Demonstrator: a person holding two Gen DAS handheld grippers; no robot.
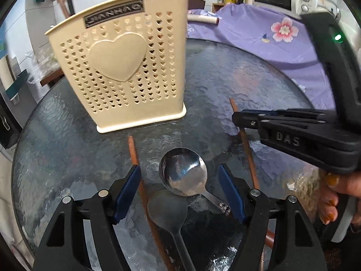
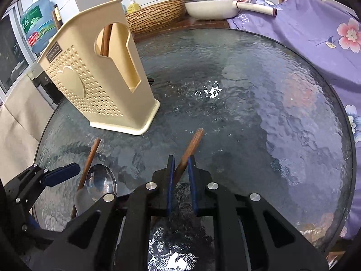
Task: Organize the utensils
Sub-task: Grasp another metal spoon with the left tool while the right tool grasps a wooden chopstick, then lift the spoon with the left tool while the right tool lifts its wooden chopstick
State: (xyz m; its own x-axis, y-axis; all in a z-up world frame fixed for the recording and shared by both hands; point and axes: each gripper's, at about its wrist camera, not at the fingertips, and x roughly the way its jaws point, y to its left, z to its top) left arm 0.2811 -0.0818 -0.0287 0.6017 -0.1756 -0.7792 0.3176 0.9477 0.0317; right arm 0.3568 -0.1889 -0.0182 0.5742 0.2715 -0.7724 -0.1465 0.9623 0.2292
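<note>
From the left wrist camera, a cream utensil holder [image 1: 121, 67] with heart-shaped holes stands upright on the round glass table [image 1: 225, 85]. Brown stick ends poke above its rim at the back. The left gripper [image 1: 179, 188] hovers low over the table with its jaws spread wide. Between its blue pads [image 1: 128, 187] lie a metal spoon [image 1: 183, 176], bowl up, and a dark spoon [image 1: 168, 210] just beside it, the two bowls overlapping. One wooden chopstick [image 1: 135, 158] lies on the glass by the left pad. A second chopstick [image 1: 246, 140] lies to the right, and the right gripper [image 1: 237, 118] reaches in sideways across it. A purple floral cloth [image 1: 270, 36] covers the far side.

From the right wrist camera, the right gripper [image 2: 180, 171] has its jaws pressed close, pinching the second chopstick [image 2: 191, 146], which angles up and away over the glass table [image 2: 248, 90]. The utensil holder [image 2: 94, 74] stands to the left; through its side opening, brown chopsticks [image 2: 107, 38] show standing inside. The left gripper [image 2: 61, 175] sits at lower left, next to the metal spoon [image 2: 101, 183] and the other chopstick [image 2: 90, 158]. A white pan [image 2: 209, 6] rests beyond the table.
</note>
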